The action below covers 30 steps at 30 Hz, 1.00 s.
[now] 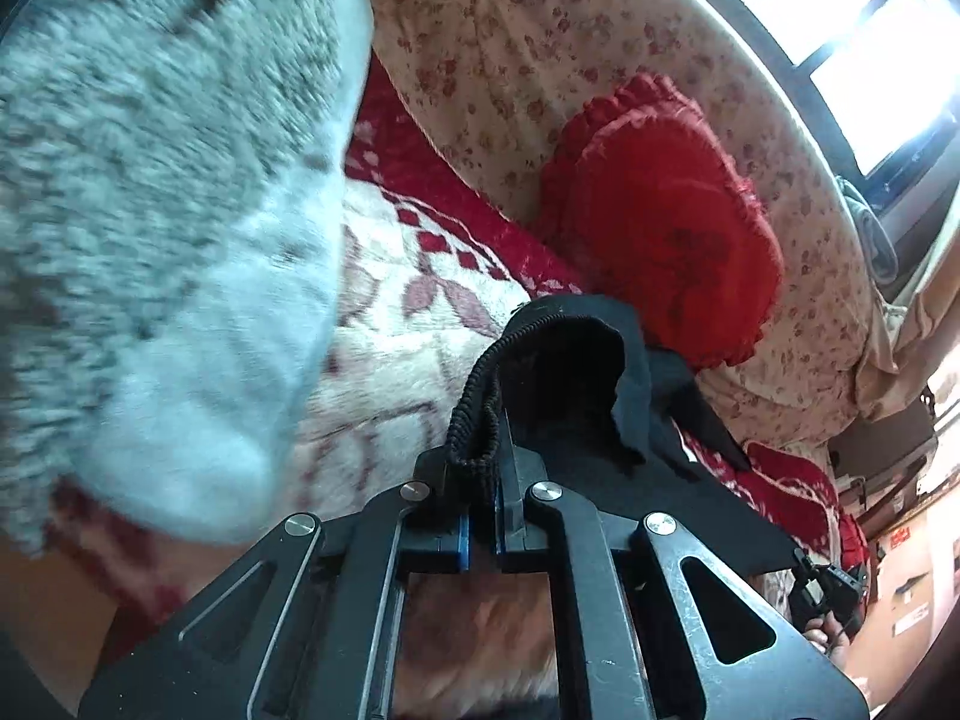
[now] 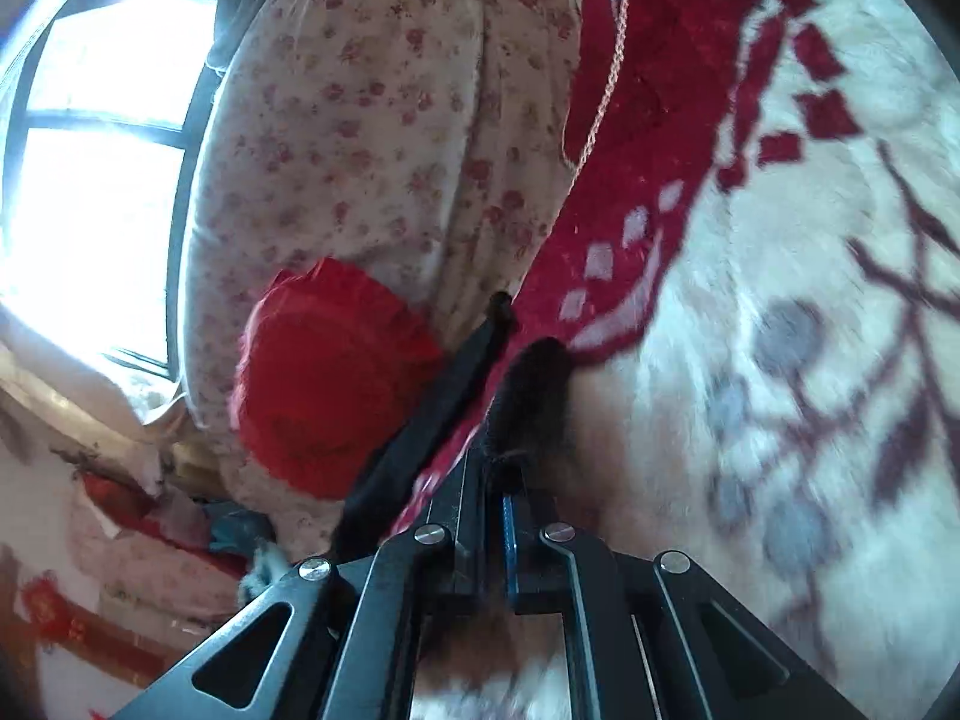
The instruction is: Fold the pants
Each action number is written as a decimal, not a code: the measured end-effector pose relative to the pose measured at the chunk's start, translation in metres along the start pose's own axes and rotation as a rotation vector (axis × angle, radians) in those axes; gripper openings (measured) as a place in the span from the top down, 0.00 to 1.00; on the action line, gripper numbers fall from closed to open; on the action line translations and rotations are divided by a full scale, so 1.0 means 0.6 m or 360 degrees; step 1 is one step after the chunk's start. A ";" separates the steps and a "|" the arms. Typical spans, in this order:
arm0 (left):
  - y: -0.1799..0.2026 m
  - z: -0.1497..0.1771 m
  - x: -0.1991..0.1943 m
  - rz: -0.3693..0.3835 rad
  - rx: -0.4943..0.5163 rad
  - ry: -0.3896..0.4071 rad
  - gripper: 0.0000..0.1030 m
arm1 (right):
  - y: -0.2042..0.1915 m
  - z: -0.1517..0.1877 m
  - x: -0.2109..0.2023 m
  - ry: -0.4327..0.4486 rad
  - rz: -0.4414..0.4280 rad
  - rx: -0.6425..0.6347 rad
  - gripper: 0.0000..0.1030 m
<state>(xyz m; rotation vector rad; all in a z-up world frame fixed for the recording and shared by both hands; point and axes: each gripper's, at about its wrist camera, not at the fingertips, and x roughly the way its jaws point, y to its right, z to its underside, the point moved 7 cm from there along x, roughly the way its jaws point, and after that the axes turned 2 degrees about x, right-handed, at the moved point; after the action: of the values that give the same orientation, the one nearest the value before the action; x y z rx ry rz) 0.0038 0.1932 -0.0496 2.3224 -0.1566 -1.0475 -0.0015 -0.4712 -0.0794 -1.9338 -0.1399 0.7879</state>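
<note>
Pants point(image 1: 576, 360) of black fabric, with a ribbed elastic waistband, hang between the 2 grippers above a bed. In the left wrist view the left gripper point(image 1: 483, 468) has its jaws clenched on a bunched loop of that waistband, which arches up and forward from the fingertips, its opening a dark hollow facing the camera. From there the black cloth runs down and to the right as a taut sheet toward the right gripper point(image 1: 825, 591), seen small at the lower right edge with a bit of the person's hand behind it.

In the right wrist view the right gripper point(image 2: 495, 480) has its jaws pinched together on a dark, fuzzy-edged fold of the pants point(image 2: 528, 396); a narrow black band of the fabric stretches up and away to a far black tip near the frame's centre, so the garment's long axis here runs diagonally from the lower left toward the upper middle. How the rest of the pants hang below cannot be told.

Under both lies a cream plush blanket with a dark red border and leaf pattern point(image 2: 750, 360). Behind it sit a cream floral-print cushion point(image 1: 528, 60) and a round red ruffled pillow point(image 1: 660, 222). A blurred grey fleece sleeve point(image 1: 150, 210) fills the left of the left wrist view. A bright window point(image 2: 90, 150) lies beyond.
</note>
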 end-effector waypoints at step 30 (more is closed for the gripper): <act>0.139 0.098 0.013 -0.0187 0.1331 0.0060 0.38 | -0.120 -0.022 0.225 0.0005 0.0011 0.0109 0.69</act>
<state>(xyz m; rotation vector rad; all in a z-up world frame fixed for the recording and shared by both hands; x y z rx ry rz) -0.0227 0.0949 -0.0396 3.1197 -0.5342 -1.1326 0.1281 -0.3893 -0.0778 -1.8715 -0.1028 0.7846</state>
